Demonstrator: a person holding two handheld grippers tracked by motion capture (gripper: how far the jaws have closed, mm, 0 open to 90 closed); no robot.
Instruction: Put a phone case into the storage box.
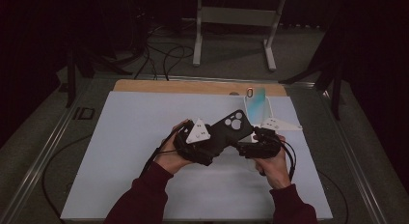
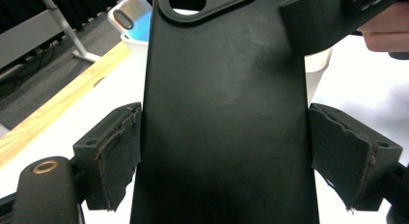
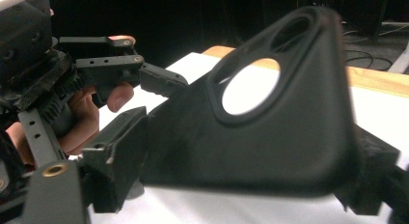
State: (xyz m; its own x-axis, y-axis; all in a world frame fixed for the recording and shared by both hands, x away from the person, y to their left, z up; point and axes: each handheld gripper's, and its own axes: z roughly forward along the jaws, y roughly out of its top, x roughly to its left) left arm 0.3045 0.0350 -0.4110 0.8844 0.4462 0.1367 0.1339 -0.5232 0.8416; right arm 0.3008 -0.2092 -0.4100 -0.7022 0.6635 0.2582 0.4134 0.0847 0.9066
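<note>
above the white desk (image 1: 120, 151), your left gripper (image 2: 222, 151) and right gripper (image 3: 241, 171) both pinch the black phone case (image 1: 230, 130) between their jaws.

The phone case (image 1: 231, 128) between my jaws is matte black all over, plain, with no pattern. My pads (image 2: 115, 151) are black too. The mat (image 1: 135, 151) beneath is pale blue-white, and the table edge (image 1: 183, 86) is light wood. The container (image 1: 258, 108) behind is white, and what stands in it (image 1: 255, 96) is light blue.
</note>
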